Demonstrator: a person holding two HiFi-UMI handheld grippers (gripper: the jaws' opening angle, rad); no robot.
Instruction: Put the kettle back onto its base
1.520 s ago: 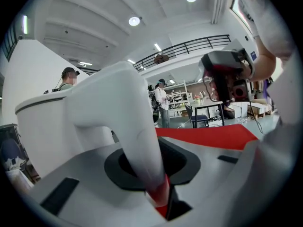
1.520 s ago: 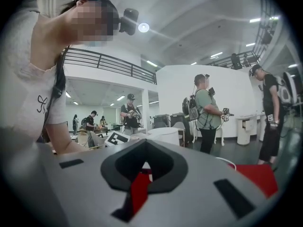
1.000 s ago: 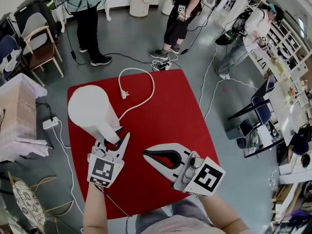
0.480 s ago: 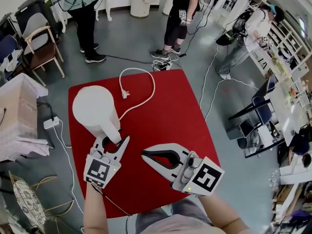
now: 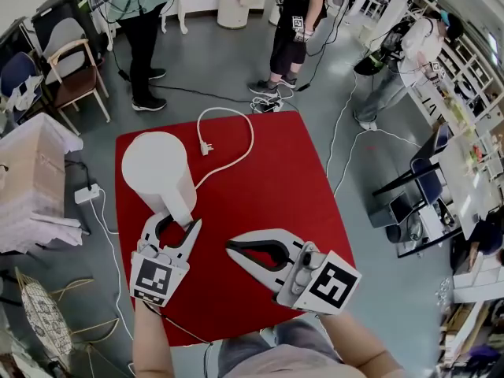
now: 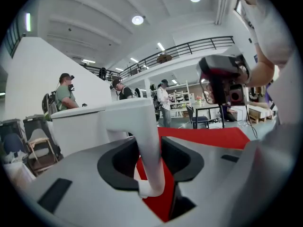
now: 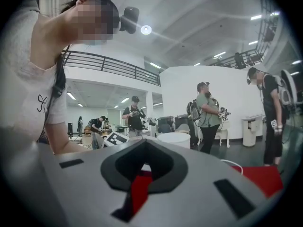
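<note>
Kettle (image 5: 157, 172) stands upright at ten o'clock on the red worktop (image 5: 276, 179), its base hidden beneath. Left claw (image 5: 175, 223) has just been opening: jaws apart, handle (image 6: 149, 150) loose between them. Right claw (image 5: 232, 248) is together and empty. Advise withdrawing the left claw straight towards six o'clock without snagging the handle.

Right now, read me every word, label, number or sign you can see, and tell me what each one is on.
No readable words or numbers anywhere.
Left gripper, its jaws just opened around the kettle handle: square black-and-white marker pattern on its cube, no letters.
Right gripper: same kind of marker, no letters.
Kettle: plain white, no label showing.
Shelves at the right edge: any print is too small to read.
</note>
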